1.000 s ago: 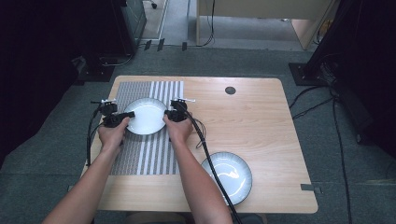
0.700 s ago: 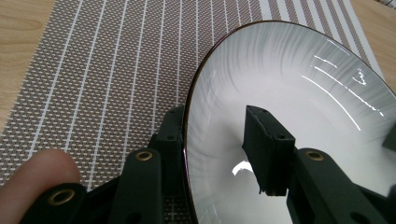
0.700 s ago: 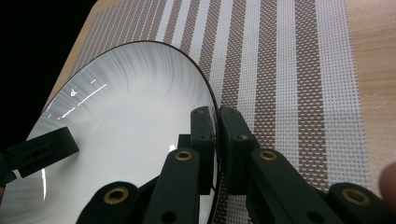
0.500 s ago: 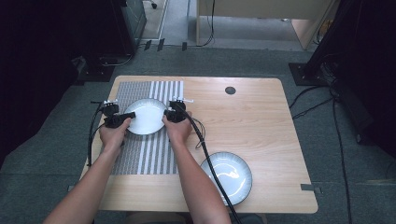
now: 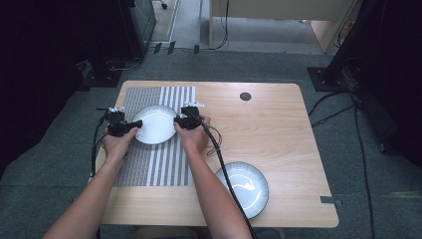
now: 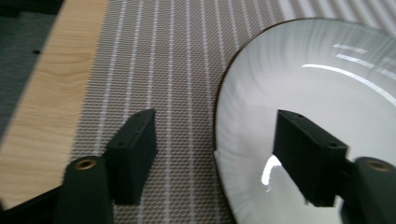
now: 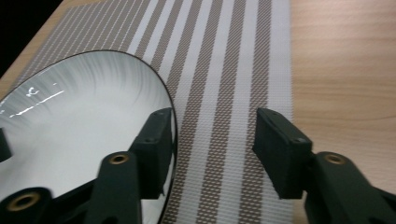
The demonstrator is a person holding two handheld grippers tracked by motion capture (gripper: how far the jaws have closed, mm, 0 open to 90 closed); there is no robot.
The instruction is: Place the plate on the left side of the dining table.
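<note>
Straddling white plate (image 5: 155, 124) rim on striped mat (image 5: 159, 164): left gripper (image 6: 215, 154), right gripper (image 7: 212, 149), fingers parted, gripping nothing.

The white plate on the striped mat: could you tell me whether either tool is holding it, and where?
Nothing is held. Both the left tool and right tool are open, each straddling the white plate's rim on opposite sides.

Plate (image 5: 155, 124) on mat (image 5: 154, 164); second plate (image 5: 242, 188) right.

High view looks down from 6 o'clock over the worktop (image 5: 278, 129); both gripper views sit close, sharing the white plate (image 5: 155, 124).
</note>
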